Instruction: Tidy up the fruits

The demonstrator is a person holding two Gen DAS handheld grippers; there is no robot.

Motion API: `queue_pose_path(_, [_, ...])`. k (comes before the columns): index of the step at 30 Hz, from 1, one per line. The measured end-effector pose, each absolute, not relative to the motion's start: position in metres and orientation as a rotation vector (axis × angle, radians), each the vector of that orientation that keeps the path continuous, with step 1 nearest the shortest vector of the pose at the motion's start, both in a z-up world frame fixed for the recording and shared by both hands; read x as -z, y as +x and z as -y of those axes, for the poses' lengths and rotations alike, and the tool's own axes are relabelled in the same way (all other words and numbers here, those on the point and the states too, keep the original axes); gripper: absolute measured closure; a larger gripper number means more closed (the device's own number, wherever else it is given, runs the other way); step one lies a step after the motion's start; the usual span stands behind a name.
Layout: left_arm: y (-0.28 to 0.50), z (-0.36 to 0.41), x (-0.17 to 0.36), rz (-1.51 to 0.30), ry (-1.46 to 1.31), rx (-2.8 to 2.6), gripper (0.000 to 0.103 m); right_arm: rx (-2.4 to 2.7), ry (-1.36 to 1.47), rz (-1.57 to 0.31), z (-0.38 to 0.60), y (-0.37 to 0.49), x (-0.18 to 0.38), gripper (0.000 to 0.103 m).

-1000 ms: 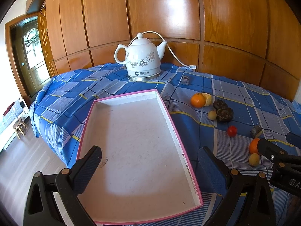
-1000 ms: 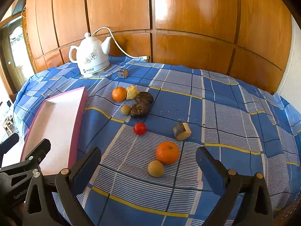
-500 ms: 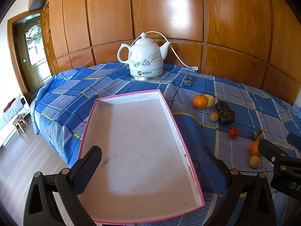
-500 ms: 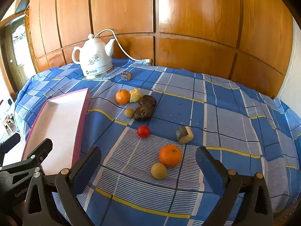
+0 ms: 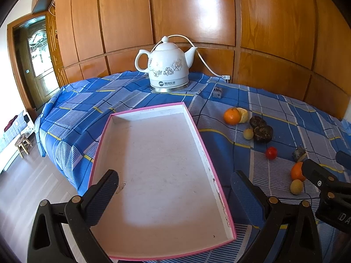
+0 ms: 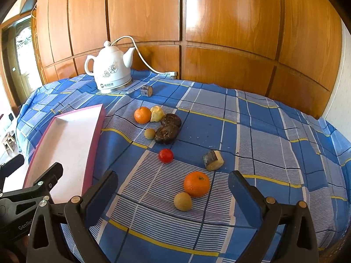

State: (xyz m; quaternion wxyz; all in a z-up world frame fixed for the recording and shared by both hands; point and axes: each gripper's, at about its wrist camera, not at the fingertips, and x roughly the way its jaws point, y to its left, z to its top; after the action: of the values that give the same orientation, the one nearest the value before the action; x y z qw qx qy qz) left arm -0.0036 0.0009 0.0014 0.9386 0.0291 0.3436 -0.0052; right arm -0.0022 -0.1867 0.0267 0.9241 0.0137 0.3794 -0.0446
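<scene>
Fruits are all loose on the tabletop (image 6: 252, 118) right of the tray (image 5: 140, 115), nothing moved in yet. Both hand-held grippers, left (image 5: 175, 189) and right (image 6: 173, 188), hang spread apart, empty. Next: right one grabs the near orange (image 6: 196, 184).

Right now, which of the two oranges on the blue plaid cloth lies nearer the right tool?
The round orange touching the small tan fruit, between the open right tool fingers. The other orange lies farther back by the white kettle.

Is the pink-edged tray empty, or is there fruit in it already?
Empty. The tray shows only its bare white floor, and the fruit, such as the near orange, lies on the tablecloth beside it.
</scene>
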Motion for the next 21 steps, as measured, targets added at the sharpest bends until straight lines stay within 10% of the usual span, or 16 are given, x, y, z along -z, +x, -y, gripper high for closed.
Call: queue_pose_path(21, [-0.005, 0.006, -0.001, -0.708, 0.071, 0.033, 0.000, 0.095, 0.051, -0.770, 0.199, -0.003, -0.028, 0.001])
